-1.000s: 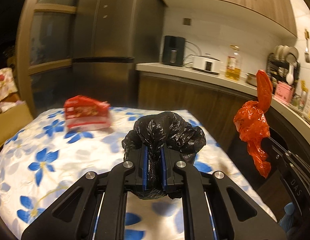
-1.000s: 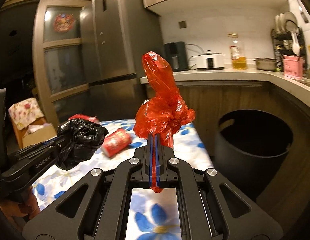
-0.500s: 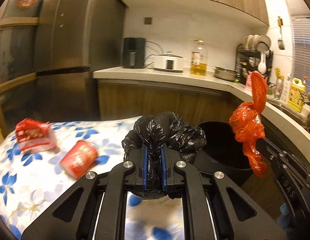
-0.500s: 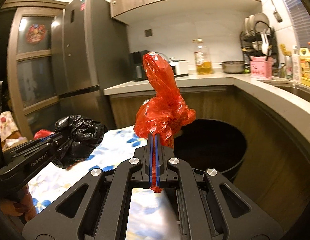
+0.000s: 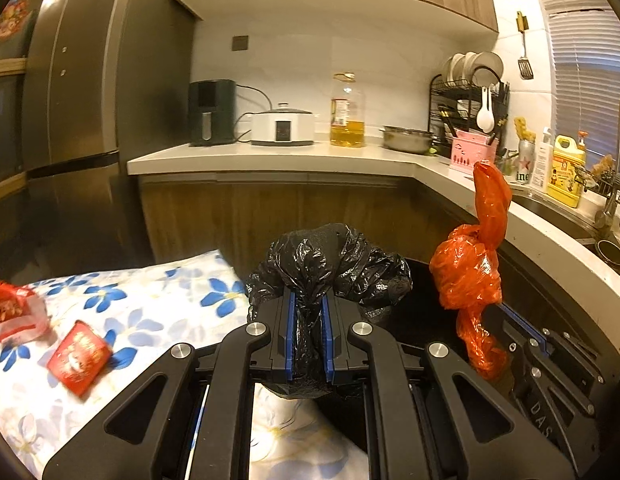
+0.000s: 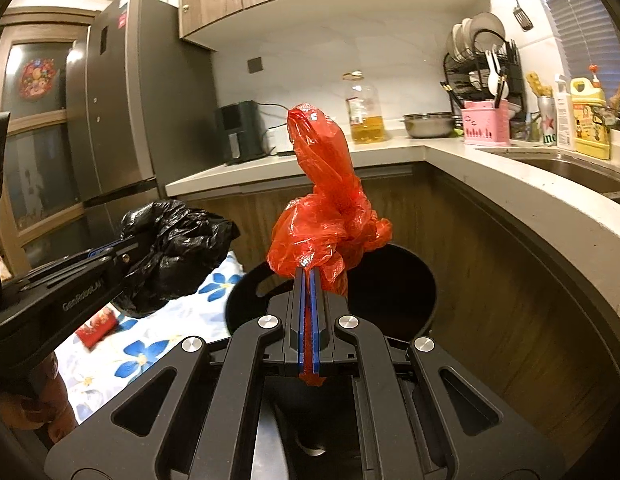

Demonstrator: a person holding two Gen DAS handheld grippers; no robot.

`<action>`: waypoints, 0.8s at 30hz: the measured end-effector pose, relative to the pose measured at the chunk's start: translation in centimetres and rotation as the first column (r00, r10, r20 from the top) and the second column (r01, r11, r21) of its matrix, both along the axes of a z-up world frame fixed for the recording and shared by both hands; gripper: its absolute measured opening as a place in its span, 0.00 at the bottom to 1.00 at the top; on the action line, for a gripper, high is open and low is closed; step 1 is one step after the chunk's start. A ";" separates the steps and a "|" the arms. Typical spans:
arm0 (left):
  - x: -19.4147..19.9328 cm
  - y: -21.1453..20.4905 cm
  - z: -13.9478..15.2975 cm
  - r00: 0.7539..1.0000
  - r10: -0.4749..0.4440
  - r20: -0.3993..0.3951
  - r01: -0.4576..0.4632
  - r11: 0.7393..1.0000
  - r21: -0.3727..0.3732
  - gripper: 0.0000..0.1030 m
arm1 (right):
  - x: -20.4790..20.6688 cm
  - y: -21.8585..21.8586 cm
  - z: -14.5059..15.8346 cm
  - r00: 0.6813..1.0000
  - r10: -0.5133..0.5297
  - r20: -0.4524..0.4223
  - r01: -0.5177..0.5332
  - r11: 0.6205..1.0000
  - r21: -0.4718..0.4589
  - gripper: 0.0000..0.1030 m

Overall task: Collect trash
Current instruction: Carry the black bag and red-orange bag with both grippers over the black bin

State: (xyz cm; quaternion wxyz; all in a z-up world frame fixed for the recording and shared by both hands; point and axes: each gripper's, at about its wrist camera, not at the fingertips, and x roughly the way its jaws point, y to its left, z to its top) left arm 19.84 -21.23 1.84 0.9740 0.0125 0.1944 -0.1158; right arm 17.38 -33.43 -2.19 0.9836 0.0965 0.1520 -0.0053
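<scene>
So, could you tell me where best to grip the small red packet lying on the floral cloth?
Judging by its flat pose, take the red packet from above, across its narrower width; it lies flat, tilted cornerwise, clear of the wrapper beside it.

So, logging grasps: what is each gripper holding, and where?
Left gripper: black bag, by its bunched lower end. Right gripper: red bag, by its thin bottom tail.

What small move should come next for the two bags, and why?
Probably carry both a little further over the bin, then open. The right tongs pinch the red bag above its rim already; the left tongs hold the black bag nearer the table edge.
</scene>
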 end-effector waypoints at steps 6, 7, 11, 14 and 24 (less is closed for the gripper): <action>1.2 -1.5 -0.3 1.000 -0.018 -0.011 0.018 1.000 -0.002 0.11 | 0.5 -1.1 -0.2 1.000 -0.013 -0.003 0.013 1.000 -0.002 0.02; 1.3 -1.5 -0.4 1.000 -0.019 -0.015 0.019 1.000 -0.004 0.11 | 0.6 -1.3 -0.2 1.000 -0.014 -0.003 0.014 1.000 -0.002 0.02; 1.9 -2.3 -0.5 0.999 -0.032 -0.020 0.032 0.999 -0.004 0.11 | 1.0 -1.9 -0.3 1.000 -0.022 -0.010 0.022 1.000 -0.003 0.02; 2.4 -2.7 -0.5 0.999 -0.037 -0.022 0.037 0.999 -0.002 0.11 | 1.2 -2.2 -0.5 1.000 -0.026 -0.014 0.026 1.000 0.001 0.02; 3.7 -3.2 -1.4 0.998 -0.043 -0.050 0.042 0.999 -0.003 0.13 | 2.1 -2.6 -1.2 0.999 -0.019 -0.035 0.019 1.000 0.003 0.03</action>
